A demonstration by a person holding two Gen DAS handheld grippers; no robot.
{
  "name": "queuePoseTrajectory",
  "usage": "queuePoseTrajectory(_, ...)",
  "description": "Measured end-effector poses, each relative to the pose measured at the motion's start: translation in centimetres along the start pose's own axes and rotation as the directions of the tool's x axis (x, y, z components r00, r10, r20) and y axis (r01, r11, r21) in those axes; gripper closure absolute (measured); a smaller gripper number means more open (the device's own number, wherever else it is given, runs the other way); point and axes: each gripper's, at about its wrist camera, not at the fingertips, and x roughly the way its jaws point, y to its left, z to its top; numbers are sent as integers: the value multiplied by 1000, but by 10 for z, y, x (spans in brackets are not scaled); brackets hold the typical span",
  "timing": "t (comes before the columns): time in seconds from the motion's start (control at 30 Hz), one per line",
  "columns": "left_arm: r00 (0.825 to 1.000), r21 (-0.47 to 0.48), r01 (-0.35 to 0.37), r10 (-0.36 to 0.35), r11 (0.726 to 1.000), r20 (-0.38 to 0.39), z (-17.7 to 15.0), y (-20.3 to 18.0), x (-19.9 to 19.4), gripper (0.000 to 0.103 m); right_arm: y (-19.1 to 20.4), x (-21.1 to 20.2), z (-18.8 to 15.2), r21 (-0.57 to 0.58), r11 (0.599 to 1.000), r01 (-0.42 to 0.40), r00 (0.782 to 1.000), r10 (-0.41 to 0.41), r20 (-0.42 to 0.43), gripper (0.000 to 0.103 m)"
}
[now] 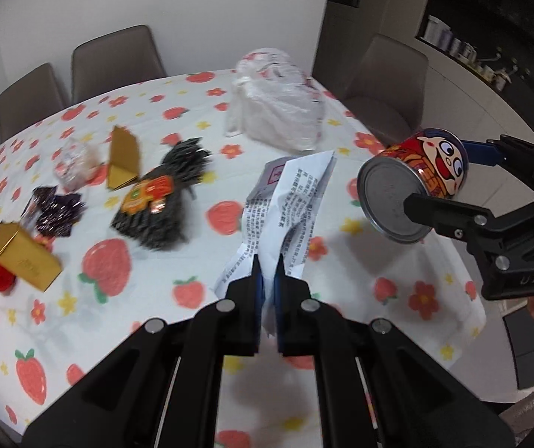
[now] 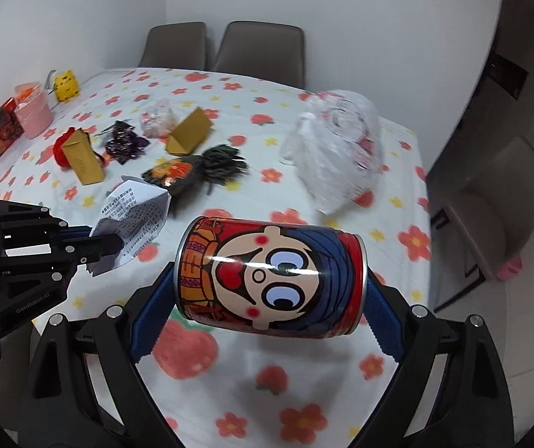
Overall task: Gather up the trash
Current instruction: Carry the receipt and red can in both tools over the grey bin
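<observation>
The cartoon-face can (image 2: 270,274) lies sideways above the counter (image 2: 341,231), long axis across the right hand-held gripper (image 2: 267,321), whose blue pads press its two ends. The printed paper (image 1: 285,209) stands up from the left hand-held gripper (image 1: 267,276), pinched tight, over the counter.

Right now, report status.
Left gripper shut on printed paper. Right gripper shut on cartoon can, both lifted. Wrappers, gold boxes remain on table. Path clear.
</observation>
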Motion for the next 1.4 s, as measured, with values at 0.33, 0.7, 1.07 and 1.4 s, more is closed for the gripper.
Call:
queuePoseTrajectory(0.33,980,256,197,-191,946,-47,29,-227,32,97,-174,-106,-136,263,942,209,977,-210,-22,16)
queuePoseTrajectory(0.7,903,476,428,-380,769,-198,6,-499,73,97,-328,-215,-317,506,744,436,897,-408,-173,16)
queuePoseTrajectory(1.07,788,611,613,-435,501,-435,-50,-689,121,97,-401,-253,-450,681,456,574,804,-473,-360,16)
queuePoseTrajectory(1.4,735,624,676,-416,391,-536,-87,-774,194,97,-451,-215,-530,719,301,627,760,-441,-477,16)
